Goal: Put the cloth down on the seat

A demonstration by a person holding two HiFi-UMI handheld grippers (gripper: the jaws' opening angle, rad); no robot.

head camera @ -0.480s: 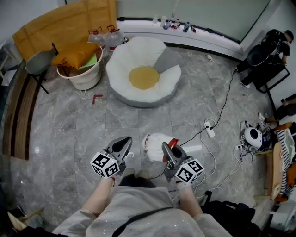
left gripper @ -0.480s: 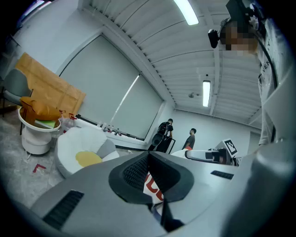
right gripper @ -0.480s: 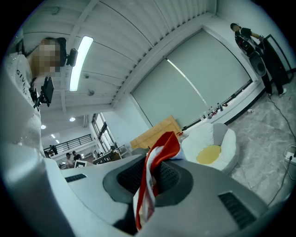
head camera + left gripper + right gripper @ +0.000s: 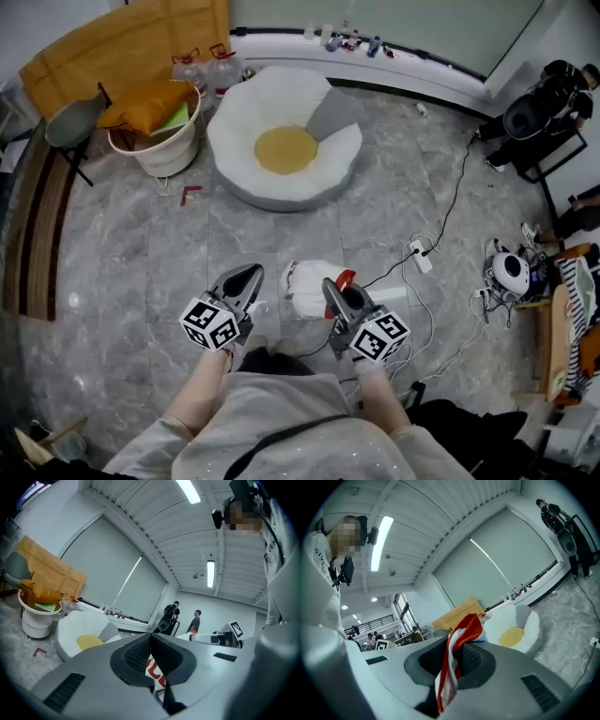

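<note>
Holding both units roughly level in front of the person, the left gripper (image 4: 251, 275) and the right gripper (image 4: 330, 286) point forward side by side over the grey stone floor (image 4: 141, 253).

Right gripper: jaws narrow, clamped on a red-and-white fold of the cloth (image 4: 307, 289). The fold stands up between the pads and projects past the jaw tips.

Left gripper: jaws narrow, nearly together. A white strip with red print sits in the gap between the pads; it appears to be part of the same cloth.

Cloth position: bunched between the two grippers, with most of it just beside the left flank of the right gripper, off the floor.

Seat (image 4: 309, 178): a white, petal-edged floor cushion with a yellow centre, straight ahead of both grippers and well apart from them. The cloth does not touch it.

Other items: a white bucket (image 4: 155, 155) carrying an orange cushion (image 4: 150, 103) stands ahead and to the left of the left gripper. A power strip (image 4: 419, 255) lies on the floor to the right of the right gripper.
</note>
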